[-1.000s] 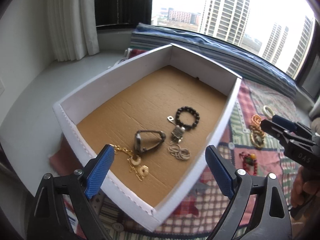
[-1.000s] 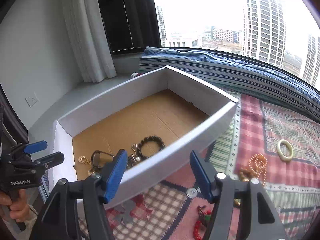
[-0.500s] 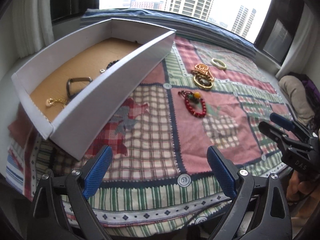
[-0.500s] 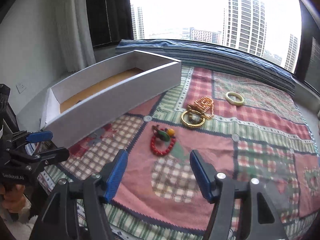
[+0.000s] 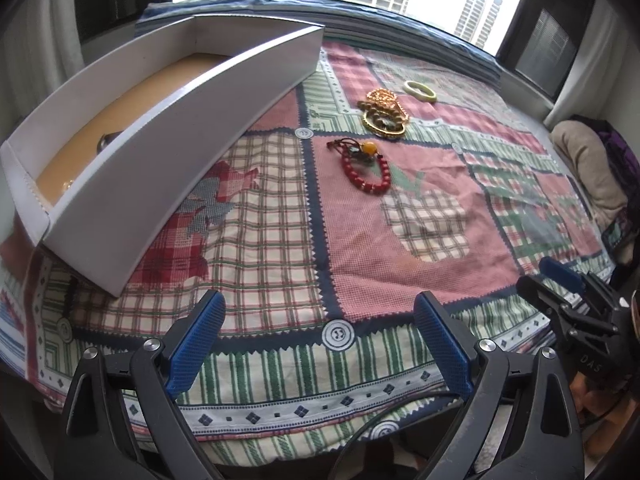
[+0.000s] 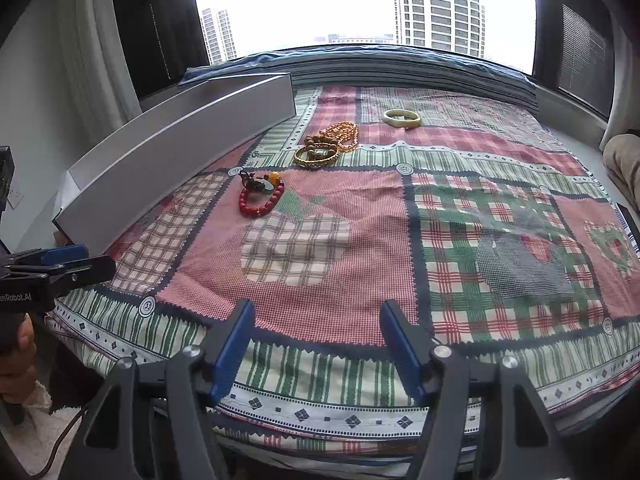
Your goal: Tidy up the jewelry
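Observation:
A white box (image 5: 192, 120) with a cardboard floor stands at the left of a patchwork cloth (image 5: 432, 216); a dark piece shows inside it. On the cloth lie a red bead bracelet (image 5: 366, 170) (image 6: 260, 196), a gold bangle with orange beads (image 5: 384, 114) (image 6: 324, 146) and a pale jade bangle (image 5: 420, 90) (image 6: 402, 118). My left gripper (image 5: 320, 340) is open and empty at the cloth's near edge. My right gripper (image 6: 316, 344) is open and empty, also at the near edge, and shows from the side in the left wrist view (image 5: 560, 292).
A striped blue cushion (image 6: 400, 66) runs along the window at the back. A beige bundle (image 5: 588, 164) lies at the right edge. The cloth's front edge hangs over the near side. My left gripper shows at the left in the right wrist view (image 6: 64, 260).
Both grippers have pulled back from over the box to the cloth's near edge. The box and the jewelry now lie farther away. Both stay open.

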Available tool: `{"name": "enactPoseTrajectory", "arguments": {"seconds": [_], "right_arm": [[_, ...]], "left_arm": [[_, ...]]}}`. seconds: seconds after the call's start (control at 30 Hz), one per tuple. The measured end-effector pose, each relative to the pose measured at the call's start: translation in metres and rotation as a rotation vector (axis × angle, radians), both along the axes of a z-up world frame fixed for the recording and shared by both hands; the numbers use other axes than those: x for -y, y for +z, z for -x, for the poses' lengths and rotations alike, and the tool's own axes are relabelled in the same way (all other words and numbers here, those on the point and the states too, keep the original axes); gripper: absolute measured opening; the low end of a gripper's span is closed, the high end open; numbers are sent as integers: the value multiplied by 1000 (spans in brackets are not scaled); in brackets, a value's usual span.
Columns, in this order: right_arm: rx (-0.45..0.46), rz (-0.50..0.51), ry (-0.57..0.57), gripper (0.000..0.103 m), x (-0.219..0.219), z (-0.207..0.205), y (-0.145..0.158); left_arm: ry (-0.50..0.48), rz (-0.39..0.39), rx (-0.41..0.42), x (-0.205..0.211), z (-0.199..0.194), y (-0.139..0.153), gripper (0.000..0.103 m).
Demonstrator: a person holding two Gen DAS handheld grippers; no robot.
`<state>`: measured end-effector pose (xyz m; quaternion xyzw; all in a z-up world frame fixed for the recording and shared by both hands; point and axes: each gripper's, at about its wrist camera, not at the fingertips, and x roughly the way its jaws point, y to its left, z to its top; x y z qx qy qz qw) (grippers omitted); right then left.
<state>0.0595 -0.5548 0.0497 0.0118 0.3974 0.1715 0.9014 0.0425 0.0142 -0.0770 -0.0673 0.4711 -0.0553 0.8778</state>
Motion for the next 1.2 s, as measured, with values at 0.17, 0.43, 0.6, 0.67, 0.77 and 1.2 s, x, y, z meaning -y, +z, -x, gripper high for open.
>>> {"name": "enactPoseTrajectory", "arguments": {"seconds": [0.17,0.43,0.6,0.67,0.77,1.2], "right_arm": [[5,-12,12,66,-4,-2,-2],[0,-27,8,66,2,-4,-6],[-2,-36,-3,66,10,-8,-7],[-9,-43,-7,66,13,-10,-9],[-20,-53,-16,66,19,-11,-12],[-66,-84,-53,66,37,-22,-26]], "left_arm": [[15,-22,-37,1,-6,-15,96],[1,13,-21,10,-36,-11,96],[9,-6,27,27,-96,-14,96],[7,11,41,34,-121,-20,95],[19,9,41,43,-154,-34,92],[30,40,58,41,-180,-52,16]]}}
